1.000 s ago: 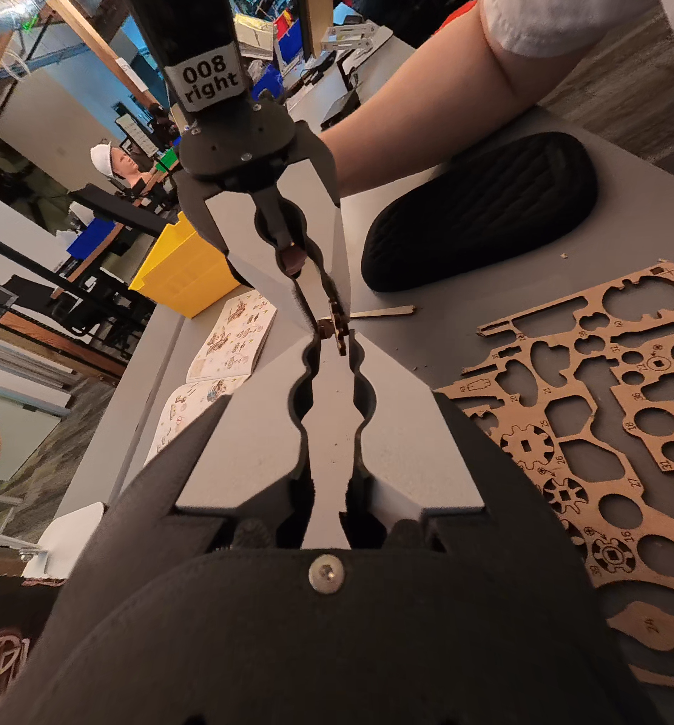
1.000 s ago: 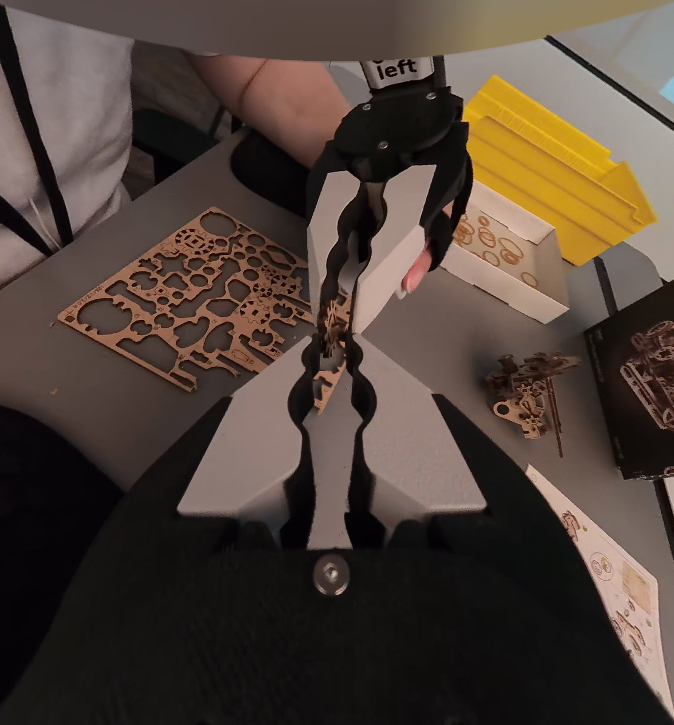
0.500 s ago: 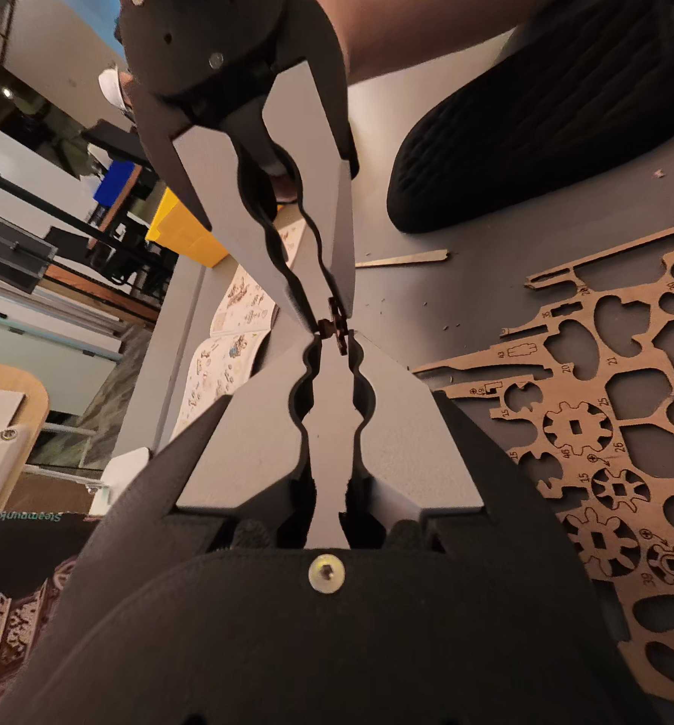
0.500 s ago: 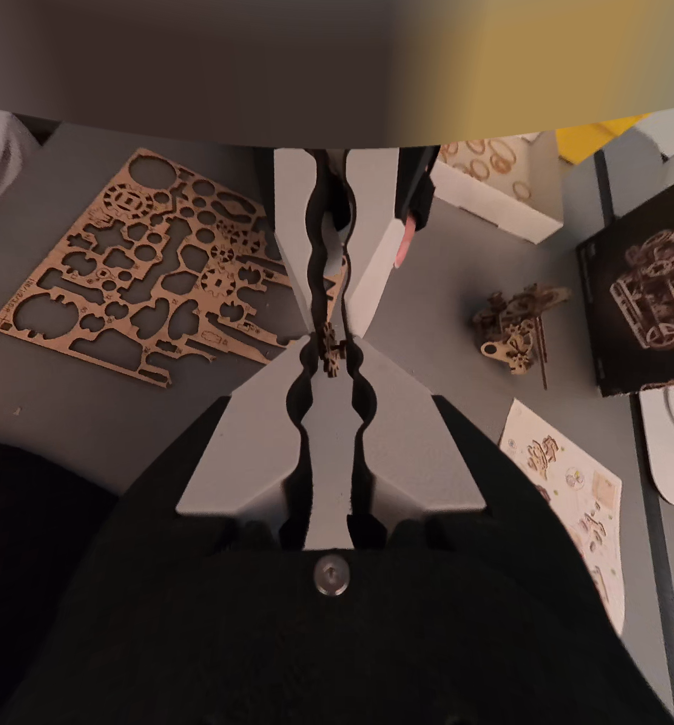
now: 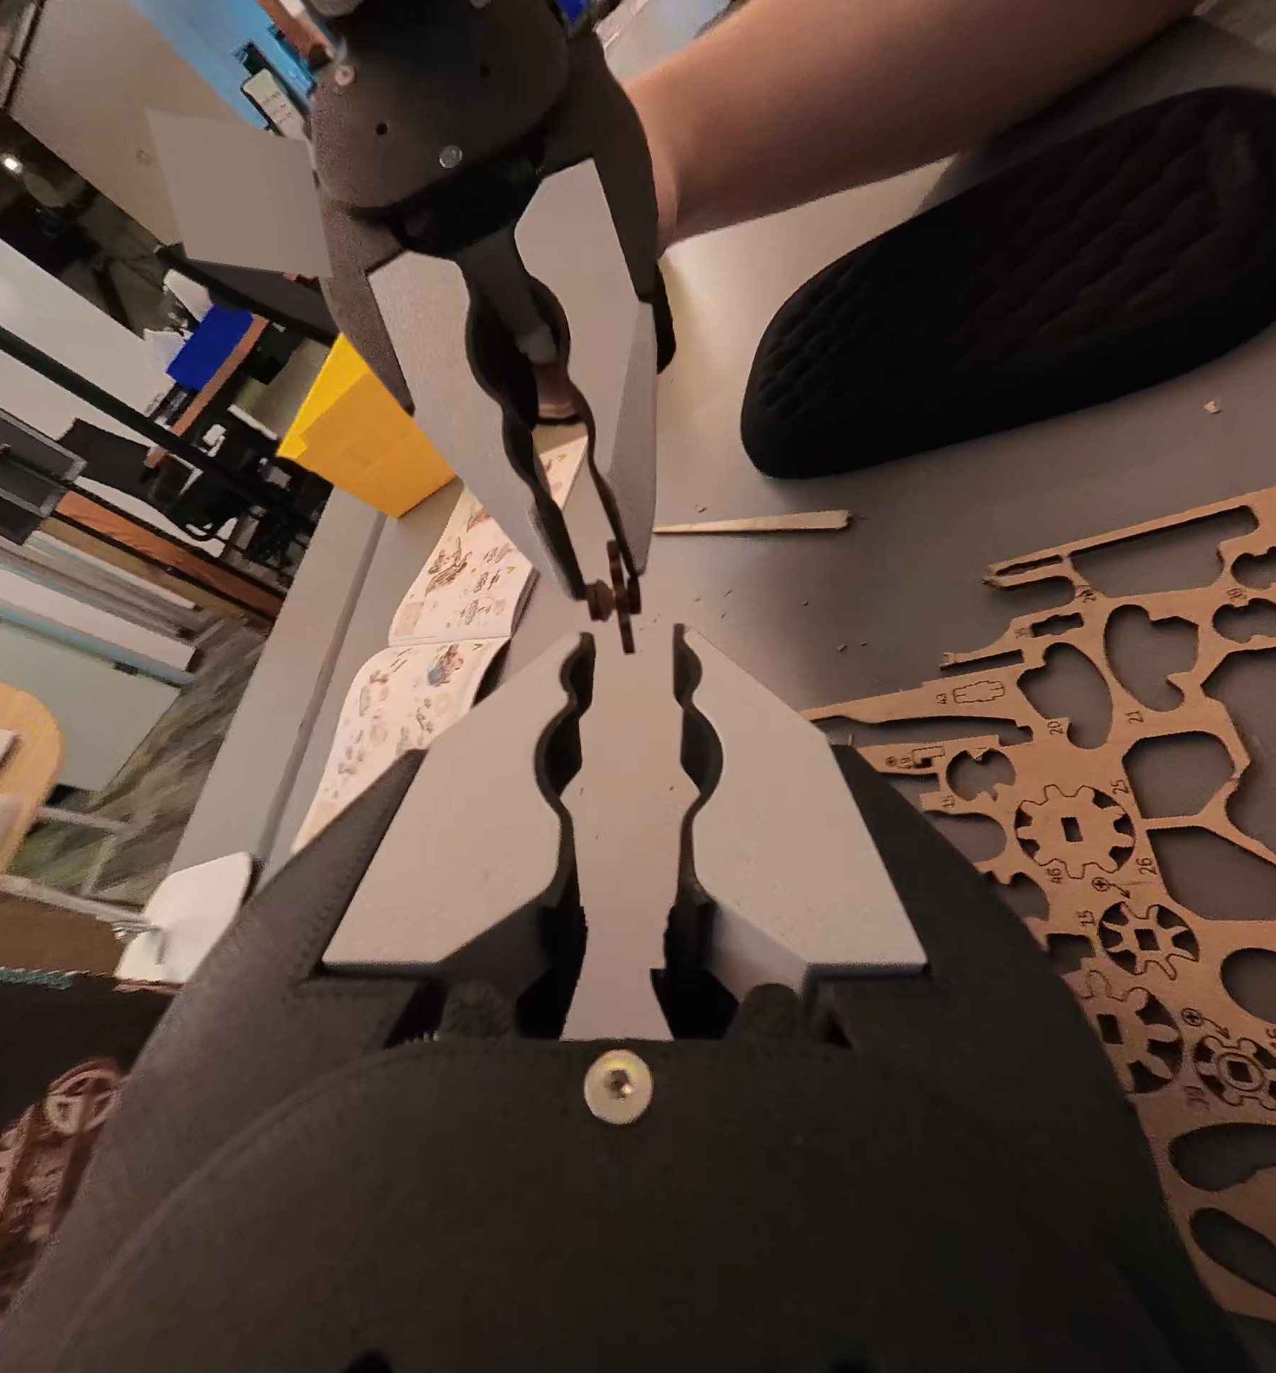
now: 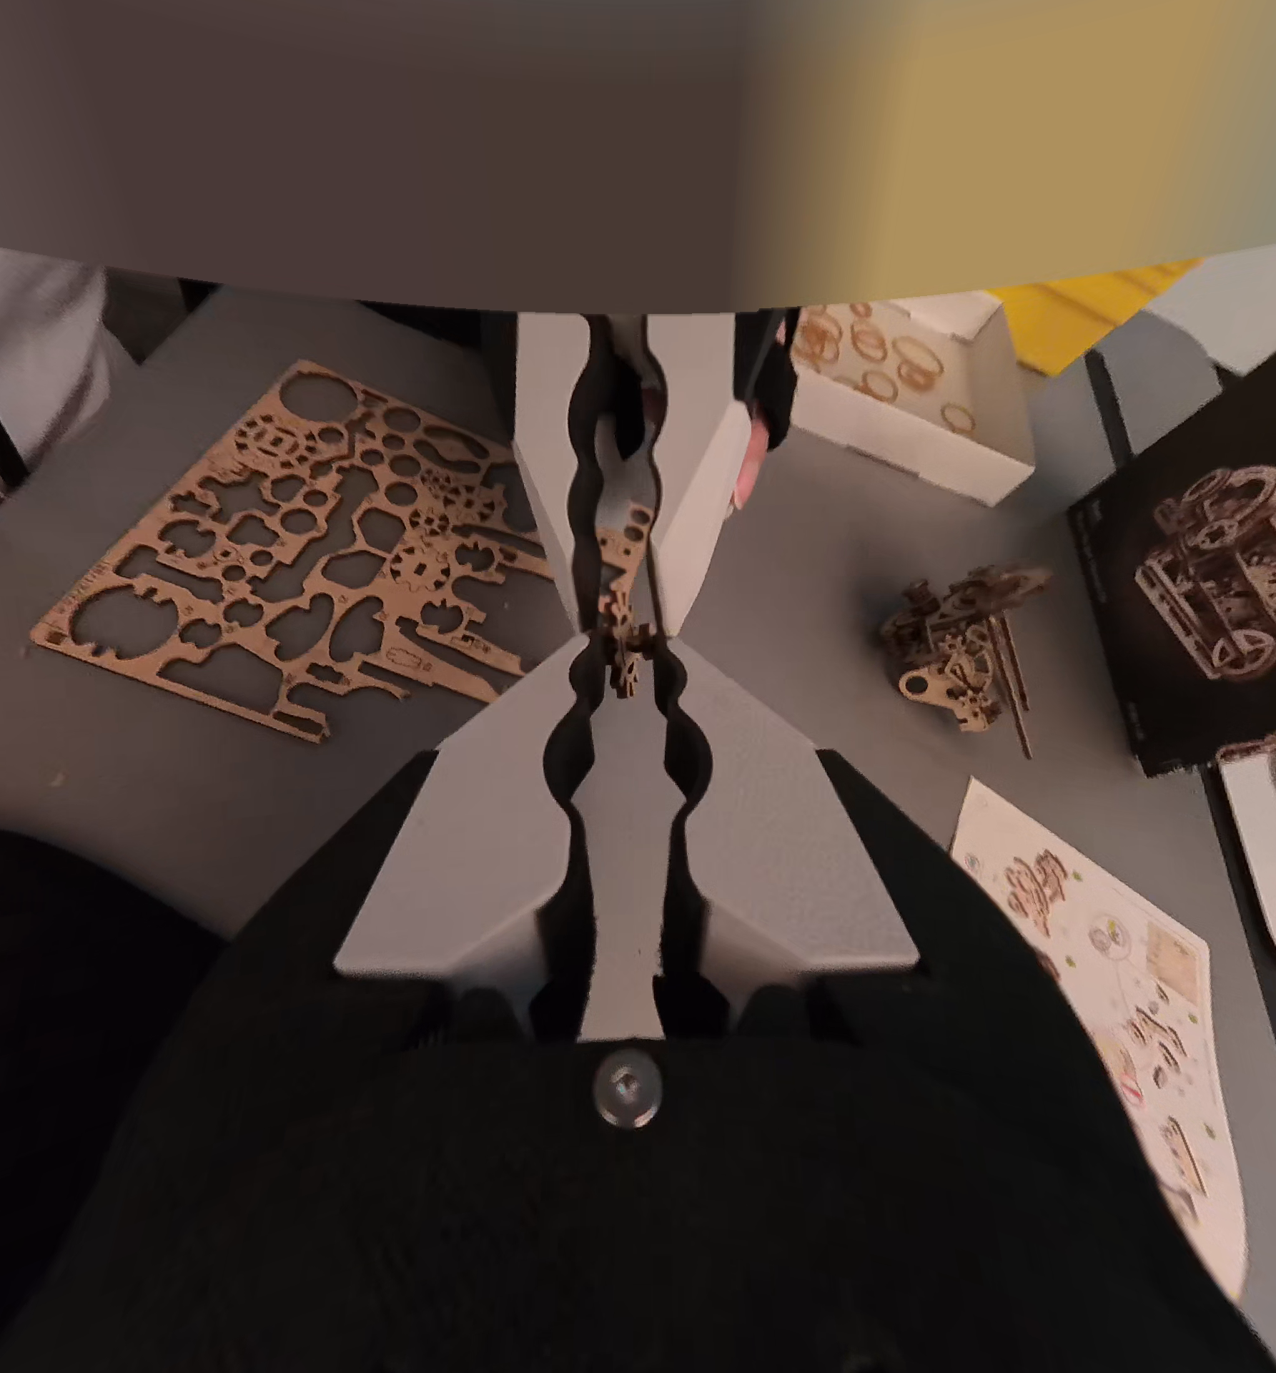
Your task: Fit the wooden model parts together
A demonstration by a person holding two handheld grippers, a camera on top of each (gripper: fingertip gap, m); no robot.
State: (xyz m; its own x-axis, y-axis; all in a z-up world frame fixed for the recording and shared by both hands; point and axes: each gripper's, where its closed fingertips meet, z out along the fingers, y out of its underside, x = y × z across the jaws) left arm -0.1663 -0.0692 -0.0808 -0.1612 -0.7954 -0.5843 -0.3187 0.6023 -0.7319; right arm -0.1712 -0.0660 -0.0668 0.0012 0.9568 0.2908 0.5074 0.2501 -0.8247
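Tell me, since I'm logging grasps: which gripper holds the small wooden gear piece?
The right gripper: its tips pinch the gear piece, while the left gripper stands open.

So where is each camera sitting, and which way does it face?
Left wrist view: on the left claw, looking across the table at the right claw and a forearm; its own open fingers show.
Right wrist view: on the right claw, looking down at the table and left claw; own fingers show.
Shared: the wooden gear piece, the punched wooden sheet.
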